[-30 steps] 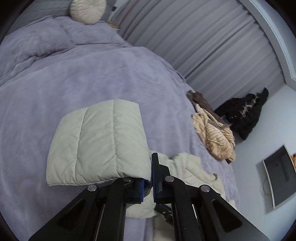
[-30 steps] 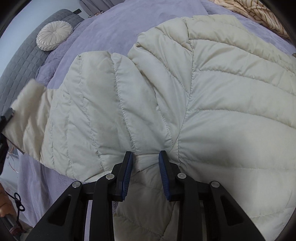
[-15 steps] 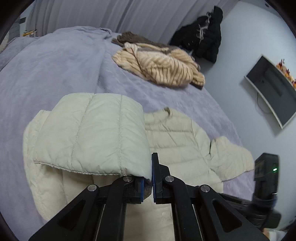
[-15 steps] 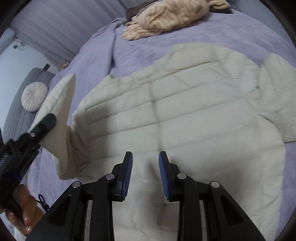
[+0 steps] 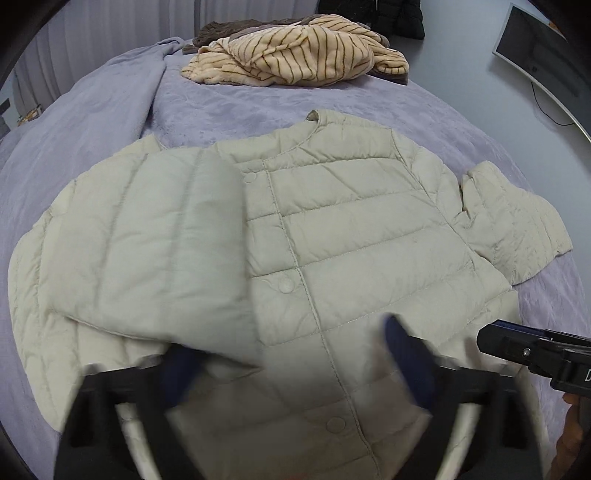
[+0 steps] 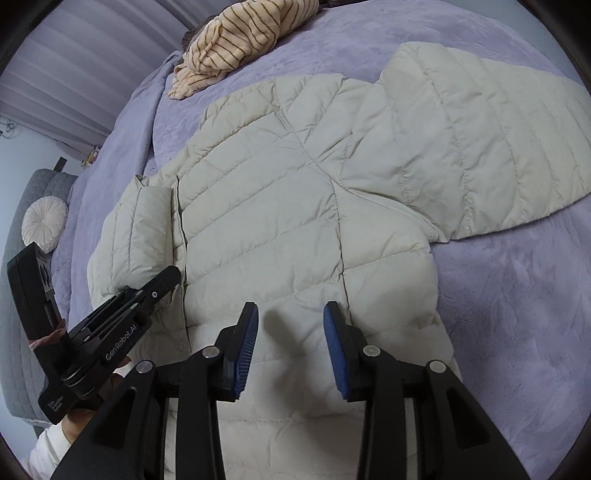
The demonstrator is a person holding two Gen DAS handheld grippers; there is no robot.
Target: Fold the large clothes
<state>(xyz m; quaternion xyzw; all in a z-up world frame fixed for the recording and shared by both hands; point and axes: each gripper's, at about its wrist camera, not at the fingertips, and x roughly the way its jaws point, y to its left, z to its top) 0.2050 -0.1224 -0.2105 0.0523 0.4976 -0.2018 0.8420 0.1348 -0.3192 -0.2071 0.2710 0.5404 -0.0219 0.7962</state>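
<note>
Lying flat on a purple bed (image 5: pixel 110 110), a cream puffy jacket (image 5: pixel 369 236) has one sleeve (image 5: pixel 147 236) folded over its front.

The left gripper (image 5: pixel 295 365) hangs over the jacket's lower front; its blurred jaws are opening and stand wide, with nothing pinched between them. The right gripper (image 6: pixel 290 339) hangs over the jacket too, its jaws opening, partly apart, with only flat cloth below them. The other sleeve (image 6: pixel 480 147) sticks out to the side on the bed. A striped top (image 5: pixel 295 55) lies in a heap at the far end, well apart from the jacket, with a brown cloth (image 5: pixel 229 29) just behind it. A round cushion (image 6: pixel 44 223) sits by the grey headboard (image 6: pixel 18 332). A screen (image 5: pixel 543 51) hangs on the wall. Nothing lies on the jacket to block it.
</note>
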